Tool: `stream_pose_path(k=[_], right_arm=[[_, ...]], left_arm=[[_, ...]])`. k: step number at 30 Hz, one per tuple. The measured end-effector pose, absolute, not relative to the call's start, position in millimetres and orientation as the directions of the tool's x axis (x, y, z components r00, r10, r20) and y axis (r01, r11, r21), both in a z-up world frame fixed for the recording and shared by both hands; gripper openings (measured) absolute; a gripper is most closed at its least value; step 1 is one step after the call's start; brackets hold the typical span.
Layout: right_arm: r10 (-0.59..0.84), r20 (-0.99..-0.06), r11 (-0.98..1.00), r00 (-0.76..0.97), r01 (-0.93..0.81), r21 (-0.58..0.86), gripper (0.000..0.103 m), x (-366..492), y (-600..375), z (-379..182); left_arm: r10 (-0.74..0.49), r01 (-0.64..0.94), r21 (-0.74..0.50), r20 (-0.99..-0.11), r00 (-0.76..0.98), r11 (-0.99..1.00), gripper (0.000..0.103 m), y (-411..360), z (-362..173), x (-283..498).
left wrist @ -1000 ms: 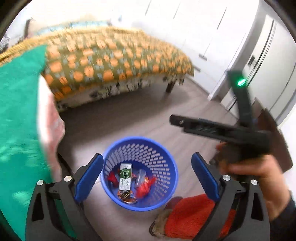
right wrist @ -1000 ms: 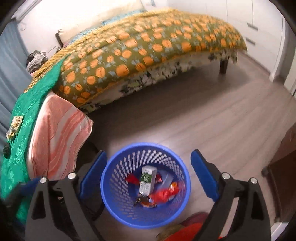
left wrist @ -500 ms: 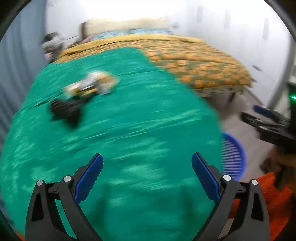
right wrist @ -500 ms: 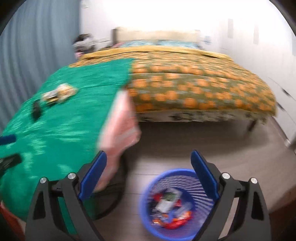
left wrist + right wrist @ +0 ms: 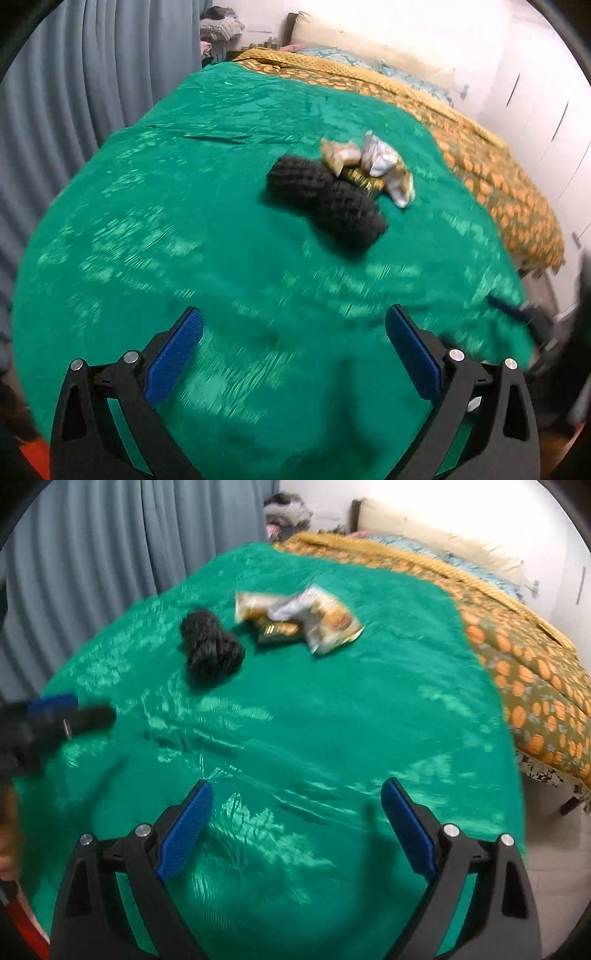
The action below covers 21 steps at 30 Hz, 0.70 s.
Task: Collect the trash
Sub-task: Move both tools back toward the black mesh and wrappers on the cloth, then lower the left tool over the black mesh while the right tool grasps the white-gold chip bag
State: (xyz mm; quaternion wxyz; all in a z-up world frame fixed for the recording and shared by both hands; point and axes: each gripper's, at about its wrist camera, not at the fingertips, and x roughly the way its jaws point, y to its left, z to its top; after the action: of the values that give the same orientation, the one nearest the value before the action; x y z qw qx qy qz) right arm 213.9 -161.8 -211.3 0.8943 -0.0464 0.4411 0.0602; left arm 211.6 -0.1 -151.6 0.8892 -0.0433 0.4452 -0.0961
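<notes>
Right wrist view: we are holding both the right gripper and left gripper wide open, empty; crumpled wrappers are still lying upper centre on the green cloth, uncollected.

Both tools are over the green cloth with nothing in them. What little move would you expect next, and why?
Probably the right tool reaches forward toward the crumpled snack wrappers on the green cloth. Its jaws stand open and empty, the wrappers lie ahead beside a black knitted bundle, and they look like trash.
</notes>
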Motion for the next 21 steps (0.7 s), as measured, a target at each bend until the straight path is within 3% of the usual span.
stream_pose_path(k=[8,12,17,18,20,21], right_arm=[[0.082,-0.798,0.991,0.597,-0.137,-0.001,0.092,217.9,-165.6,-214.0],[0.083,-0.798,0.991,0.597,-0.137,0.001,0.092,218.9,-165.8,-214.1],[0.083,-0.798,0.991,0.596,-0.137,0.0,0.092,218.8,-165.8,-214.1],[0.083,-0.798,0.991,0.596,-0.137,0.0,0.092,218.8,-165.6,-214.2],[0.083,-0.798,0.991,0.597,-0.137,0.0,0.092,218.7,-165.7,-214.1],[0.082,-0.798,0.991,0.597,-0.137,0.0,0.092,218.7,-165.7,-214.1]], left_arm=[[-0.207,0.093,-0.188,-0.778,0.593,0.978,0.097,-46.9,-145.2,289.6],[-0.061,0.026,-0.057,-0.827,0.559,0.998,0.097,-71.8,-167.1,322.6],[-0.004,0.031,0.017,-0.821,0.571,0.999,0.097,-70.2,-174.5,322.5],[-0.017,0.044,0.01,-0.817,0.576,0.999,0.094,-66.8,-173.9,320.1],[-0.065,0.088,-0.017,-0.818,0.571,0.996,0.061,-58.0,-173.1,316.0],[-0.093,0.118,-0.032,-0.823,0.561,0.992,0.054,-53.6,-172.8,314.0]])
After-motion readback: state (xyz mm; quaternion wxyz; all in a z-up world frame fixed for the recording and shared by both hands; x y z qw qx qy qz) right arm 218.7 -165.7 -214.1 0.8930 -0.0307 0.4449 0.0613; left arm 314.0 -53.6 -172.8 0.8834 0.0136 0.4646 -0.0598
